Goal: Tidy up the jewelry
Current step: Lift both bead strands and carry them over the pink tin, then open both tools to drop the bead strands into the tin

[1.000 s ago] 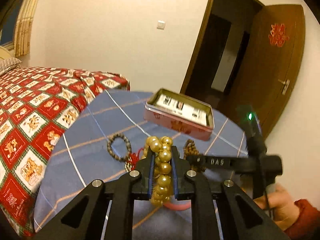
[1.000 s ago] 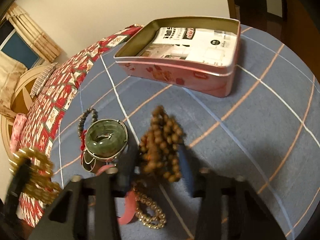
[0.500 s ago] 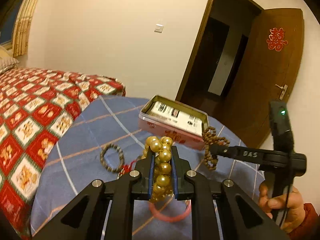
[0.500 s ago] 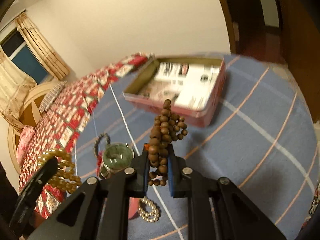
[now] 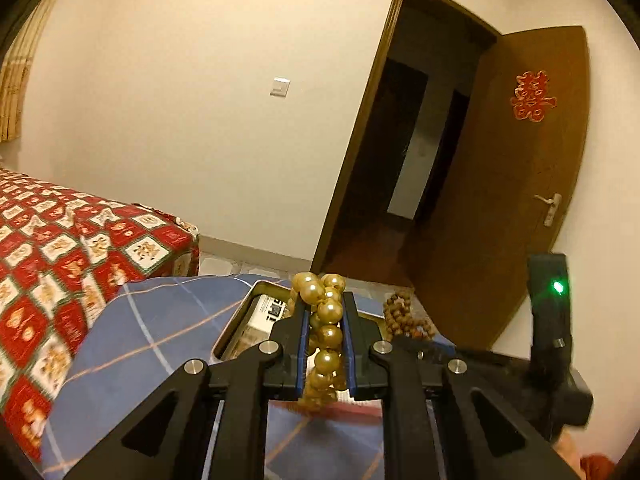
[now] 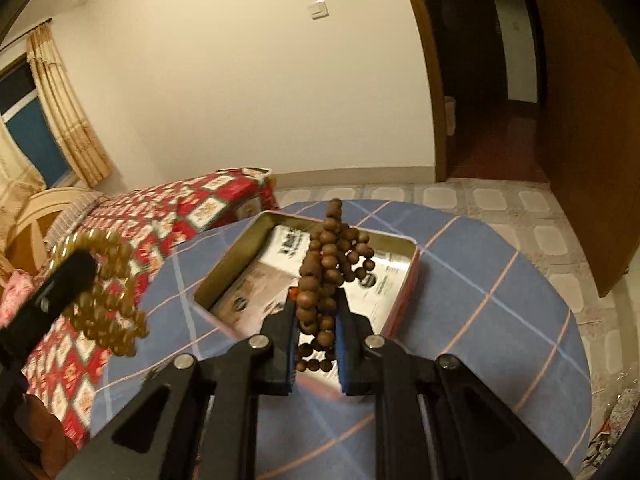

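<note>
Gold beads [image 5: 325,334] look glossy, like polished pearl. Brown beads [image 6: 325,276] are matt wood, a bit rough. The tin [image 6: 400,312] is shiny metal with paper inside. Surface [image 6: 500,320] has a soft checked cloth. Each hand-held gripper [image 5: 325,344] is matt black plastic with shiny metal bolts.

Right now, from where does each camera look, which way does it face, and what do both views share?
Left wrist: on the left tongs, facing the door; they grip gold beads; the right tongs show at right.
Right wrist: on the right tongs, facing down at the tin; they grip brown beads.
Shared: tin, both bead strings, blue cloth.
</note>
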`<state>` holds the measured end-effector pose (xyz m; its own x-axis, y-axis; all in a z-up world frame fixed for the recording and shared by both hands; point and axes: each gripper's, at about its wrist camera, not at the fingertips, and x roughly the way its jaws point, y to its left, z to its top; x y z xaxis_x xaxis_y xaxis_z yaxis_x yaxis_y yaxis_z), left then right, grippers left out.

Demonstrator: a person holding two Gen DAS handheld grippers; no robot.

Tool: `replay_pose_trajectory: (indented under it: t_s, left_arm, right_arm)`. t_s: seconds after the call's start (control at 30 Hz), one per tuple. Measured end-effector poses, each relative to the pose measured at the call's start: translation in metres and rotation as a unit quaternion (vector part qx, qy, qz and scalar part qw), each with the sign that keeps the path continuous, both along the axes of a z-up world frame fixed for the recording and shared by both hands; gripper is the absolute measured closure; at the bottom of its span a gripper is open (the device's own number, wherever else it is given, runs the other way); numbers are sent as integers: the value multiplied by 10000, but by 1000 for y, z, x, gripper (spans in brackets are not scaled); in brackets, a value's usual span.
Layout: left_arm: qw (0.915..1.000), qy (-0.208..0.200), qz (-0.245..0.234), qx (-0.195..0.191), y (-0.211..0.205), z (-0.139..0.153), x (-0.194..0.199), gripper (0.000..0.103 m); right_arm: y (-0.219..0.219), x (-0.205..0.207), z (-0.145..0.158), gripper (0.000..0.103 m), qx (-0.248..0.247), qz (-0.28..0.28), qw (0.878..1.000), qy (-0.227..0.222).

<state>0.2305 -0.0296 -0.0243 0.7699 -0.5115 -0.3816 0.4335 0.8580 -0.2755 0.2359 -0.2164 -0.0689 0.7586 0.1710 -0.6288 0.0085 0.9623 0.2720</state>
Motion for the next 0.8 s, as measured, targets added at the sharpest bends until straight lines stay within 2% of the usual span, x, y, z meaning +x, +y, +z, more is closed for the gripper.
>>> replay_pose_trajectory:
  t_s: [0.23,0.37,0.5,0.57,0.67,0.7,0.73,0.77,0.8]
  left_arm:
    - [9981,555,-35,260,-31,-36,55,89]
    - [9959,742,-44,519,-43,-51,69,89]
    - [9932,996,-66,607,-49,-65,79,89]
    - [9906,1135,-7,770,-54,-69,81,89]
    - [9866,1333,143,934,-56,-70,87,88]
    - [9853,1413,187,939,-54,-68,88,83]
    - [9840,1493,250,937,-53,-66,89,72]
    - [9832,1537,321,935,-51,-63,88,65]
    - [9826,1536,425,950,-49,-59,86,52]
  right_arm:
    - [-1,26,-22,85,-243,-59,9995,173]
    - [-4,31,-29,85,-259,-1,9993,273]
    - [-7,36,-37,84,-257,30,9989,378]
    - [-10,35,-40,76,-190,49,9989,420]
    - [-14,35,-39,56,-157,-38,9987,489]
    - [-14,37,-37,53,-141,-42,9988,458]
    - [-16,34,-33,49,-148,-84,9990,425]
    - [-19,31,-29,48,-128,-109,9991,379]
    - [-21,28,-25,48,-71,-114,9993,337]
